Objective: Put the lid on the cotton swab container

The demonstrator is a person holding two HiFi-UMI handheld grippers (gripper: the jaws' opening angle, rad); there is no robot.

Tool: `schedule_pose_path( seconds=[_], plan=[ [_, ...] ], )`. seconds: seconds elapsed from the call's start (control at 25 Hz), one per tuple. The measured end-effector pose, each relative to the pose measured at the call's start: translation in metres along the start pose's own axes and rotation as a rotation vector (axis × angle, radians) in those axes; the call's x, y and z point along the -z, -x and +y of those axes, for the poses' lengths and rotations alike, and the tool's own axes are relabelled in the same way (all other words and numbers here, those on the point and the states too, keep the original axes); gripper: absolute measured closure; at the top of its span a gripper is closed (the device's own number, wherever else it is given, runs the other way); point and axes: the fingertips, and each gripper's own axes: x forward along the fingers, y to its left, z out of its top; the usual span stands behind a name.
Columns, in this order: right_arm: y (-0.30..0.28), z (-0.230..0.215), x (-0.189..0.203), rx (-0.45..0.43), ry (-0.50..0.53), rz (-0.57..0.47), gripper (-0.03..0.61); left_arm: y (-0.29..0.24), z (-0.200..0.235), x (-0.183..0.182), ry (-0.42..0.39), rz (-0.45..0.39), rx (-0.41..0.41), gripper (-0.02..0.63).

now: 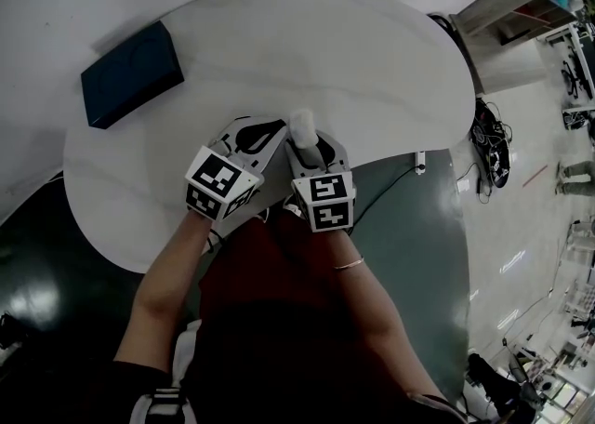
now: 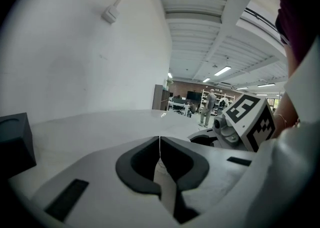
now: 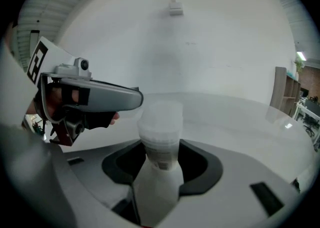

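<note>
While the right tool clamped its dark, curved pads on the lower body of the cotton swab container, a frosted, translucent plastic cylinder with a wider lid seated on top, the left tool hung just beside it with its jaws pressed together on nothing. Both tools had smooth grey shells, and each carried a black-and-white marker cube. The container stood upright in the grip over the near part of a smooth, white, round-edged bench. Two bare forearms reached forward side by side, a thin bracelet on the right wrist, with both tools angled slightly downward. Only the head view took in the boxy dark blue case, which lay well apart at the bench's far left. Only the right gripper view showed a printed label band on the container. The left gripper view alone caught a distant workshop with shelving.
</note>
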Motion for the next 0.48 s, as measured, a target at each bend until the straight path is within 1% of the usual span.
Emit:
schedule_pose_path(
  seconds=[0.24, 0.48],
  plan=[
    [0.000, -0.002, -0.001, 0.000, -0.012, -0.008, 0.370, 0.023, 0.005, 0.012, 0.064, 0.001, -0.029, 0.588],
    [0.001, -0.005, -0.001, 0.012, -0.021, -0.014, 0.370, 0.036, 0.003, 0.016, 0.087, -0.002, -0.035, 0.588]
  ],
)
